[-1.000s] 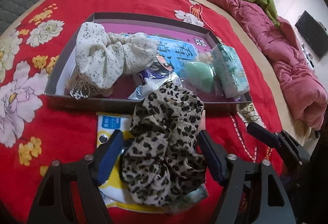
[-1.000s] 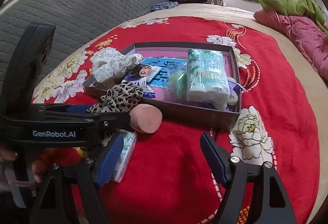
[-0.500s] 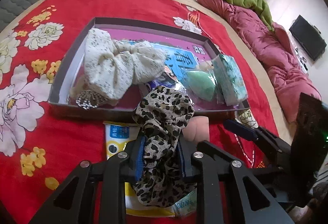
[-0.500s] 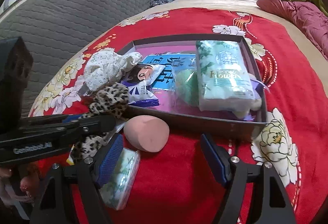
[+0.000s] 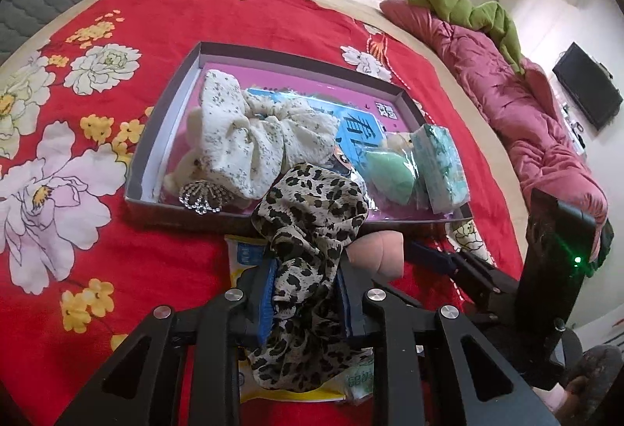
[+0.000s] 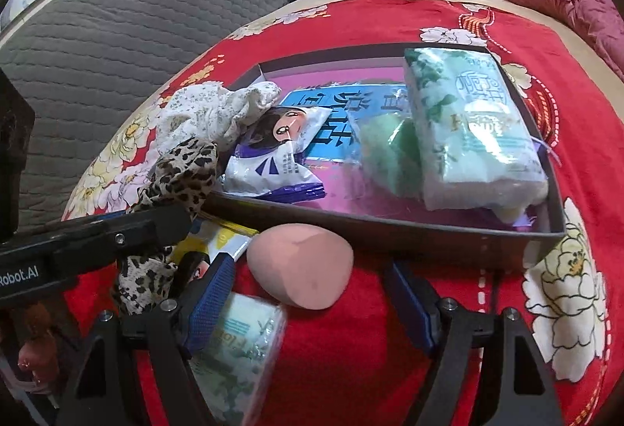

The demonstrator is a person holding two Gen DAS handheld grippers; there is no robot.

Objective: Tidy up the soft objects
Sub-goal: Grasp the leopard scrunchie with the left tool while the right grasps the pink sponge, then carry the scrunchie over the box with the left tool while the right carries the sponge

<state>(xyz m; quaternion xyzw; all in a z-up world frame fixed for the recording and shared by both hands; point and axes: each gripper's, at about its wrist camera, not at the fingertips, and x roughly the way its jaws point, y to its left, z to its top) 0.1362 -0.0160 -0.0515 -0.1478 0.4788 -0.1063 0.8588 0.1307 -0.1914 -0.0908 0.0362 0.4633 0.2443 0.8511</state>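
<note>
Leopard-print fabric scrunchie clamped in your left gripper

Leopard-print fabric scrunchie is pinched between the blue pads of your left gripper, its upper loop standing against the near wall of the shallow grey cardboard tray and its lower part draped over a yellow-and-white flat packet on the red flowered bedspread. Just beside it on the right lies the pink egg-shaped makeup sponge, sitting on the bedspread between the fingers of your right gripper, whose jaws stand wide apart and touch nothing. A small tissue pack lies by your right gripper's left finger. Inside the tray you have a cream floral scrunchie, a green sponge and a larger green-and-white tissue pack
</note>
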